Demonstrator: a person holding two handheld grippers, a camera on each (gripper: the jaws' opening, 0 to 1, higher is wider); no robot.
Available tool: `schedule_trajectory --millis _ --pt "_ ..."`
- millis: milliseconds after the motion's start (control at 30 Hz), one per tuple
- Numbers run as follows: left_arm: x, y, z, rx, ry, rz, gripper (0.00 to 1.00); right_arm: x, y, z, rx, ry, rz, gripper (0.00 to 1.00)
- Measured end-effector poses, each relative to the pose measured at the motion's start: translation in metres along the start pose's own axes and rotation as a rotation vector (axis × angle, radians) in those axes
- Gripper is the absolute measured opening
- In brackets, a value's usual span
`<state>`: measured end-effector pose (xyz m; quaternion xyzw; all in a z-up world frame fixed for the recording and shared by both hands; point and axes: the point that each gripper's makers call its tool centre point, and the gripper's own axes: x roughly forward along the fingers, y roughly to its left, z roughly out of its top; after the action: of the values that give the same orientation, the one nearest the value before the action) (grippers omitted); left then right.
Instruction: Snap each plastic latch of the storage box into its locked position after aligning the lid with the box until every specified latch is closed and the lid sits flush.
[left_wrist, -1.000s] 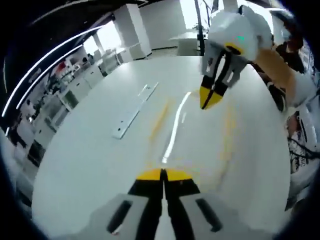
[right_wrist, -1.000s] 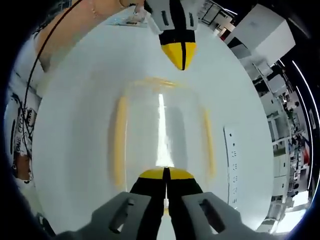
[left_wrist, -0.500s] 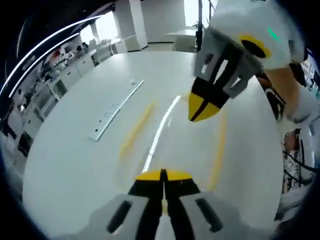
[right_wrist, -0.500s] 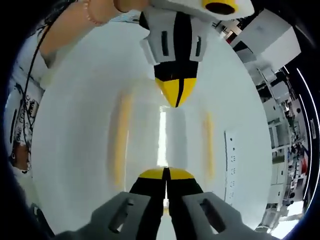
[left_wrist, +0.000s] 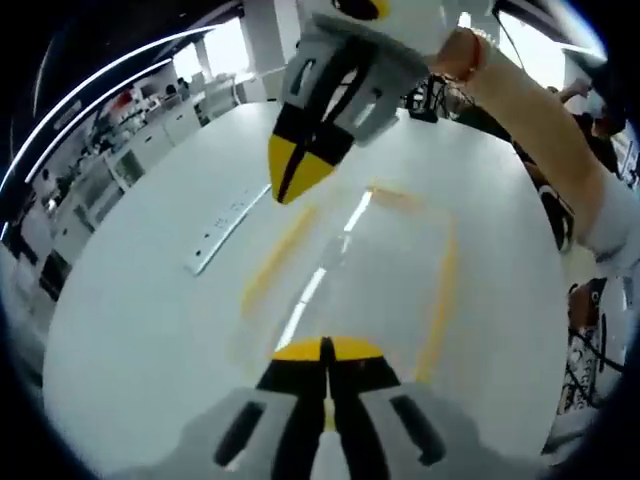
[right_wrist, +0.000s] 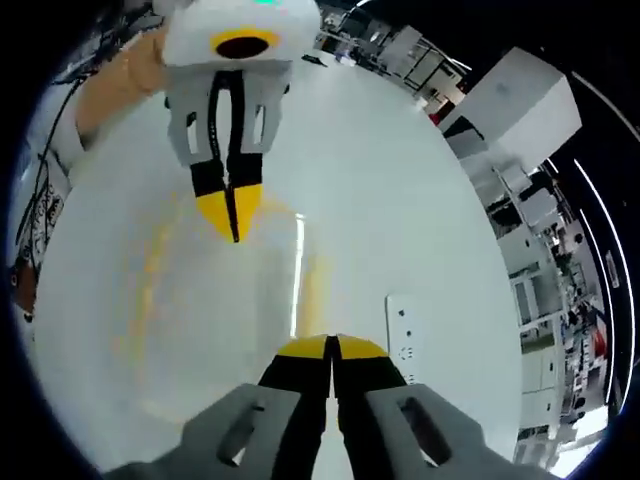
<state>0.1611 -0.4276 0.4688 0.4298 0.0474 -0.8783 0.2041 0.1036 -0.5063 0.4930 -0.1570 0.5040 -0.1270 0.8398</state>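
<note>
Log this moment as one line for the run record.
left gripper: shut, empty | right gripper: shut, empty | storage box: clear, yellow-edged, blurred on white table | latches: cannot tell

Since a second ago I've swung both hands, so both views have shifted. In the left gripper view, the right gripper (left_wrist: 297, 178) has crossed from the far right to the far left of the storage box (left_wrist: 350, 270), near the white strip (left_wrist: 228, 226). In the right gripper view, the left gripper (right_wrist: 231, 213) has moved from far centre to far left, over the box's yellow edge, and the strip (right_wrist: 405, 338) now sits nearer my own closed jaws.
</note>
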Motion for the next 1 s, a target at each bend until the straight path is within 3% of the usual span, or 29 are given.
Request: schedule_trajectory --millis 167,300,400,533,900,1000 --pt "-0.002 -0.002 -0.001 -0.006 -0.002 0.007 0.00 0.024 -0.012 -0.009 -0.007 0.067 0.013 0.00" --pt "-0.003 -0.005 -0.001 0.005 0.001 0.025 0.00 0.043 -0.014 -0.013 0.007 0.068 0.056 0.00" --pt "-0.004 -0.004 0.000 0.018 0.012 0.036 0.00 0.055 -0.019 -0.022 0.052 0.094 0.049 0.00" --pt "-0.004 -0.001 0.001 0.033 0.026 0.046 0.00 0.060 -0.012 -0.015 0.044 0.048 0.098 0.00" --pt "-0.005 0.005 0.004 0.017 0.005 0.043 0.00 0.068 -0.005 -0.016 0.028 0.034 0.251 0.00" --pt "-0.004 0.005 0.005 0.012 -0.001 0.043 0.00 0.071 0.003 -0.018 0.084 0.040 0.317 0.00"
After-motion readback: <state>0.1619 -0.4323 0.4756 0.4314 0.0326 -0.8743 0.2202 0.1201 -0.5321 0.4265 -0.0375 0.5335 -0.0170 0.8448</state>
